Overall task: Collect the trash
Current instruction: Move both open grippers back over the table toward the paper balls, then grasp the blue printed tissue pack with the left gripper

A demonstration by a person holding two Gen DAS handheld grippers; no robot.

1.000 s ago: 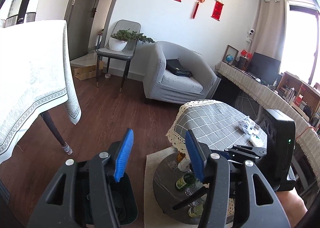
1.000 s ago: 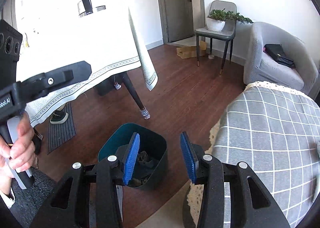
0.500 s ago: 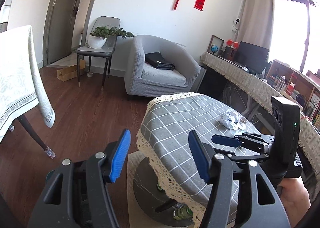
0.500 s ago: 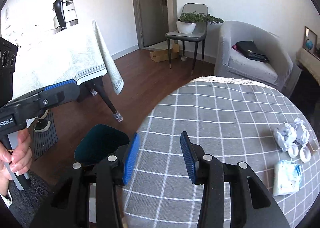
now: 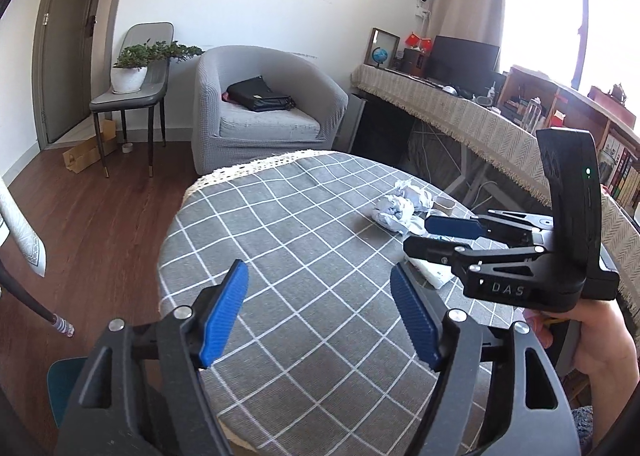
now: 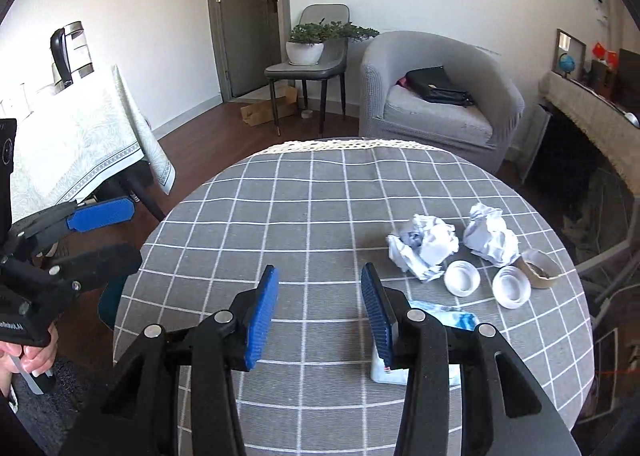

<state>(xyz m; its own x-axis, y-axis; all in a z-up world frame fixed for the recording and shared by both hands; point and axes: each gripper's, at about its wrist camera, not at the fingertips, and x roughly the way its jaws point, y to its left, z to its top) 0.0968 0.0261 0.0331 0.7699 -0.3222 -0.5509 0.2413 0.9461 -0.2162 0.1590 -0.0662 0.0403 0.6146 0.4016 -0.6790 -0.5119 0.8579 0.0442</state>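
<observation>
- Left wrist view: left gripper point(image 5: 318, 312), jaws just widened and empty, faces the crumpled paper point(image 5: 394, 211) lying ahead to its right on the checked table point(image 5: 280, 223); right gripper point(image 5: 436, 238) is nearer
- Right wrist view: right gripper point(image 6: 318, 314) half open, empty; the paper point(image 6: 426, 246) lies ahead-right

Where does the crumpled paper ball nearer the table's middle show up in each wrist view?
Left wrist: the crumpled paper ball lies right of centre, just beyond the right gripper.
Right wrist: it lies right of centre, left of the second ball.
Shared landmark: the grey armchair.
</observation>
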